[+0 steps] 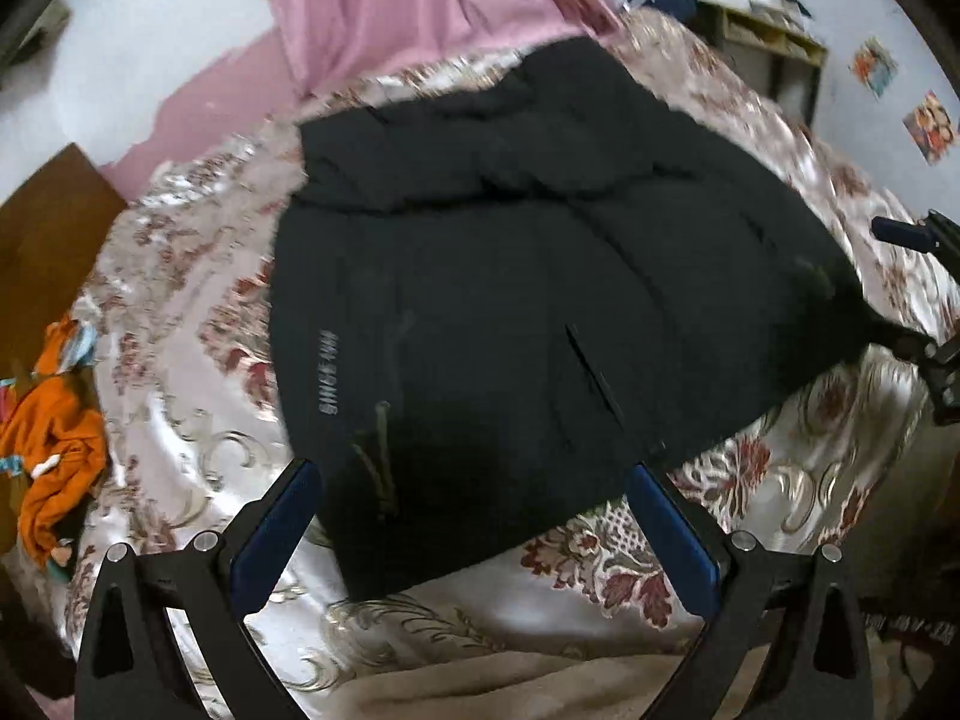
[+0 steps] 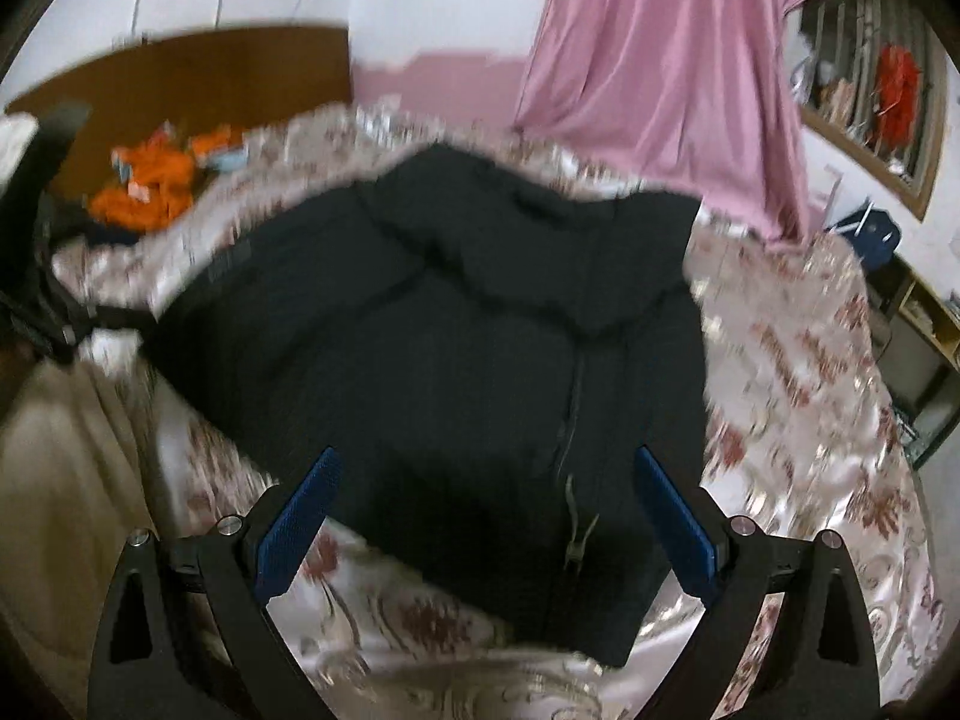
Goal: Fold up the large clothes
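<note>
A large black padded jacket lies spread flat on a bed with a shiny floral cover. It also shows in the right wrist view, zipper running down toward its near hem. My left gripper is open and empty, hovering above the jacket's near hem. My right gripper is open and empty above the hem by the zipper pull. The right gripper shows at the right edge of the left wrist view. The left gripper shows at the left edge of the right wrist view.
An orange garment lies at the bed's left side, also seen in the right wrist view. A pink curtain hangs behind the bed. A wooden headboard and shelves stand by the walls. A beige blanket lies at the near edge.
</note>
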The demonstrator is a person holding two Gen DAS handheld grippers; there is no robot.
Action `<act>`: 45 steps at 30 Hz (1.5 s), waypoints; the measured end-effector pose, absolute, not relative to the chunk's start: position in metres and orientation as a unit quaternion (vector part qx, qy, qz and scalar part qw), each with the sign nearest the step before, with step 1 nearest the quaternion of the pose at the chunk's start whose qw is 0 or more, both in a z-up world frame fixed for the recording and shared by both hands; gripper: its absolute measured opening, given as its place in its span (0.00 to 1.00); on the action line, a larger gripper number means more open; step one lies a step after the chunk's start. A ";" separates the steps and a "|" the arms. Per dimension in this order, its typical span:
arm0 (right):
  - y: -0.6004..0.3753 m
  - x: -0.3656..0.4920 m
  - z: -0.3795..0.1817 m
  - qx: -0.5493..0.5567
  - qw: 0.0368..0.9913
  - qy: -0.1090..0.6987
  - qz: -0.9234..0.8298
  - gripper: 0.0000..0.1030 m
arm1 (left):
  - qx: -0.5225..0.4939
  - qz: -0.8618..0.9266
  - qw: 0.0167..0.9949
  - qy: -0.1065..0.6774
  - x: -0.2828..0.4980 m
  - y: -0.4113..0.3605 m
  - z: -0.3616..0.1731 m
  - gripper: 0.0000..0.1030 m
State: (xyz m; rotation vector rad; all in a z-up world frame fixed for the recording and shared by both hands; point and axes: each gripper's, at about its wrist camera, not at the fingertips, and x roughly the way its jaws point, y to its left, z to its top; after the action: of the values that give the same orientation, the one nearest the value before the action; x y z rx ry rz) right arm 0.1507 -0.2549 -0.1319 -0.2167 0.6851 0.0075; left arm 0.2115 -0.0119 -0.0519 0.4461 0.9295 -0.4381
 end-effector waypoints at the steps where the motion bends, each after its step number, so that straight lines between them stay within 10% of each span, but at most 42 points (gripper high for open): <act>1: -0.255 0.152 -0.138 -0.111 0.932 0.344 0.005 0.92 | 0.214 -0.212 0.842 0.448 0.213 -0.014 -0.058 1.00; 23: -0.233 0.206 -0.208 -0.251 0.892 0.365 -0.094 0.98 | 0.088 -0.208 0.786 0.576 0.238 0.013 -0.121 0.99; 45: -0.280 0.308 -0.075 0.031 0.923 0.380 0.049 0.89 | 0.324 -0.146 0.828 0.435 0.193 -0.047 -0.112 0.91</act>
State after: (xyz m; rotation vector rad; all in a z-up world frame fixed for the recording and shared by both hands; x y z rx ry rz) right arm 0.3084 -0.2803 -0.0749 0.0645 0.7791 0.0997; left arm 0.1930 -0.0469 -0.1117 0.6872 0.9227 -0.3091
